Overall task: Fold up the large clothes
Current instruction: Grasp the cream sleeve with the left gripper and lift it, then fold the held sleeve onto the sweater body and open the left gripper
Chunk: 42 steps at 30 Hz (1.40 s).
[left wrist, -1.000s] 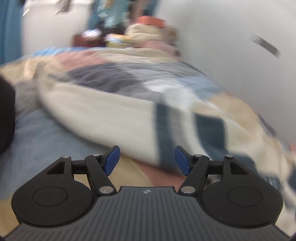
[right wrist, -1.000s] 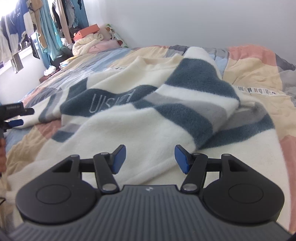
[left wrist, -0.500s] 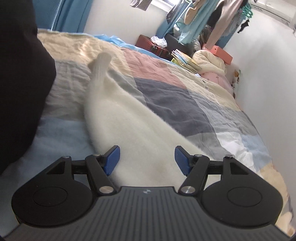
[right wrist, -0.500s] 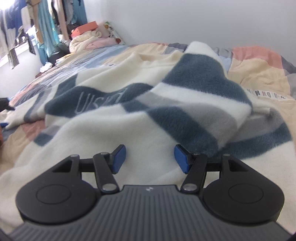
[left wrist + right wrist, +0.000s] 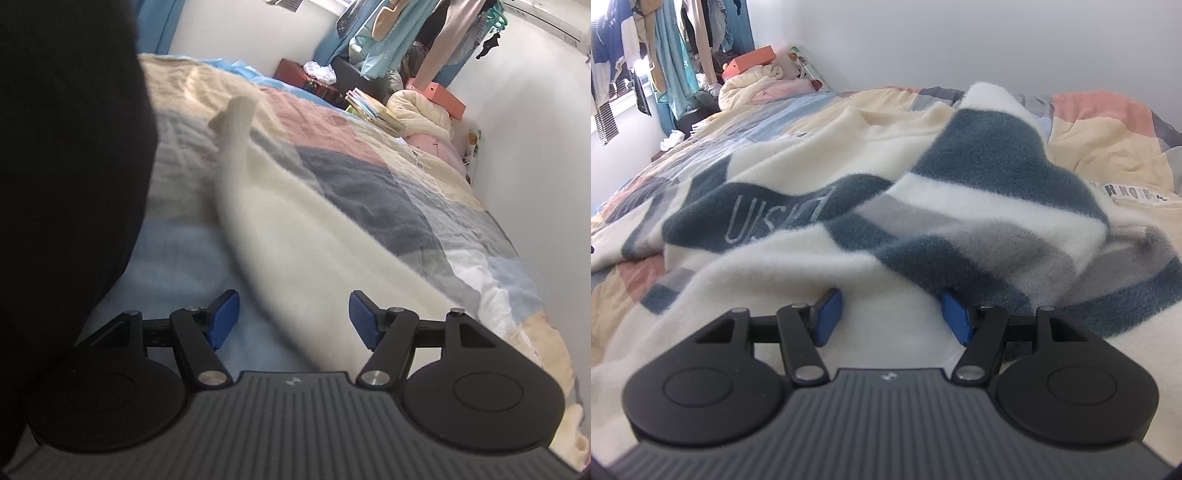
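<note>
- My left gripper (image 5: 293, 317) is low over the bed (image 5: 388, 199), jaws spread, nothing between the blue pads (image 5: 221, 319).
- Ahead of it lies a cream sleeve (image 5: 280, 221) of the sweater, running away from the jaws across the patchwork cover; its cuff (image 5: 238, 112) ends far up on the beige patch.
- The near end of that sleeve passes between and under the open jaws; I cannot tell whether either pad touches it, as the cloth is blurred there.
- A dark mass fills the left side of the left view, very close to the lens; I cannot tell what it is.
- My right gripper (image 5: 892, 314) is down on the sweater (image 5: 923, 206), jaws spread and having just opened a little further; cream fleece lies between the pads but is not pinched.
- The right pad (image 5: 955, 317) sits against a dark blue stripe where the fabric humps up; the left pad rests at plain cream cloth.
- The sweater lies rumpled on the bed, cream with blue and grey bands, and pale lettering (image 5: 775, 218) on one blue band reads upside down to me.
- One fold rises into a peak near the wall side.
- Beyond the bed I see hanging clothes (image 5: 668, 59), an orange box (image 5: 750, 62) on a heap of bedding, and the pale wall (image 5: 960, 40).
</note>
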Motion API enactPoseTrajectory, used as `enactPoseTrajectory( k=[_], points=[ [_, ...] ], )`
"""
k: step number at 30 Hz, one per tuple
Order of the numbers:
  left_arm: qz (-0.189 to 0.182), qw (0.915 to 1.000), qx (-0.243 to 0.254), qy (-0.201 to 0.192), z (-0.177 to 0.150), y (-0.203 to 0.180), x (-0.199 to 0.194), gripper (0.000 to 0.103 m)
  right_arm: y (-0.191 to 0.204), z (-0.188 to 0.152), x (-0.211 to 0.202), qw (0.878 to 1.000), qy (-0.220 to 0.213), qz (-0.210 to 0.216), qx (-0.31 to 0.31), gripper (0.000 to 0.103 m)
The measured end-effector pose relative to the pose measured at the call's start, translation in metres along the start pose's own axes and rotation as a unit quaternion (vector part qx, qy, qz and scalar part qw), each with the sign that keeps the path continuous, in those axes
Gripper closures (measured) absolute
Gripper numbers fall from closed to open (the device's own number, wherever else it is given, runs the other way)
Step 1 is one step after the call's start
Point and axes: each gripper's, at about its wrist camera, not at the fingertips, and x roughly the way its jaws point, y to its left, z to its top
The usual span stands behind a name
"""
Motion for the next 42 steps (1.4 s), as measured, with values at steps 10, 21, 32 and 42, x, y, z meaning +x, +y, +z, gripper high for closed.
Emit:
enactPoseTrajectory(
  k=[10, 21, 32, 42],
  points=[
    [0.068, 0.9943, 0.066, -0.047, 0.033, -0.027, 0.035, 0.067, 0.0, 0.0, 0.001, 1.0, -0.004, 0.0, -0.003, 0.039],
    [-0.017, 0.9617, 0.24, -0.132, 0.064, -0.126, -0.079, 0.093, 0.001, 0.0, -0.008, 1.0, -0.018, 0.0, -0.008, 0.04],
    [-0.224, 0.9013, 0.343, -0.14, -0.005, -0.229, -0.252, 0.093, -0.004, 0.004, -0.064, 0.994, -0.103, 0.023, 0.003, 0.041],
    [-0.339, 0.8476, 0.402, -0.071, -0.177, -0.254, -0.335, 0.093, -0.05, -0.004, -0.131, 0.982, -0.169, 0.011, 0.078, 0.041]
  ],
)
